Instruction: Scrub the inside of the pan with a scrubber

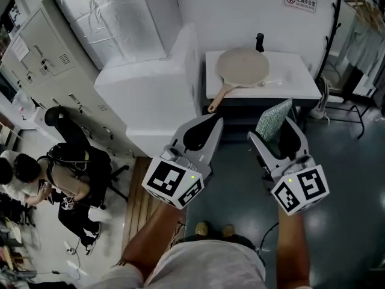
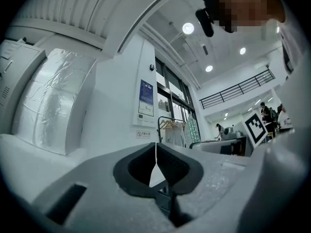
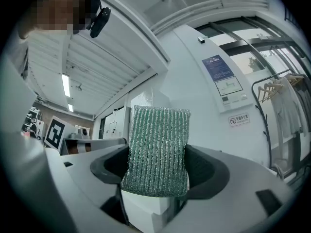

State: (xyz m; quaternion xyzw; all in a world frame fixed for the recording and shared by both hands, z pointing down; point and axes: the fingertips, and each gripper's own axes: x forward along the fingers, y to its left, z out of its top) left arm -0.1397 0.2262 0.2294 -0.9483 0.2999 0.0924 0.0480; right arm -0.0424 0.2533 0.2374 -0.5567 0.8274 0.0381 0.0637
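A beige pan [image 1: 243,65] with a wooden handle [image 1: 218,99] lies on the white table [image 1: 301,83] ahead of me, its handle pointing over the front edge. My left gripper [image 1: 201,132] is shut with nothing between its jaws, held well short of the table and tilted upward [image 2: 155,165]. My right gripper [image 1: 278,129] is shut on a green scrubber [image 1: 274,120], which stands up between its jaws [image 3: 156,152]. Both grippers are held near my body, well short of the pan.
A large white wrapped block [image 1: 153,83] stands left of the table. A black bottle [image 1: 259,42] sits at the table's back edge. Grey cabinets [image 1: 54,71] and seated people [image 1: 66,179] are at the left. A clothes rack [image 1: 361,17] stands at the right.
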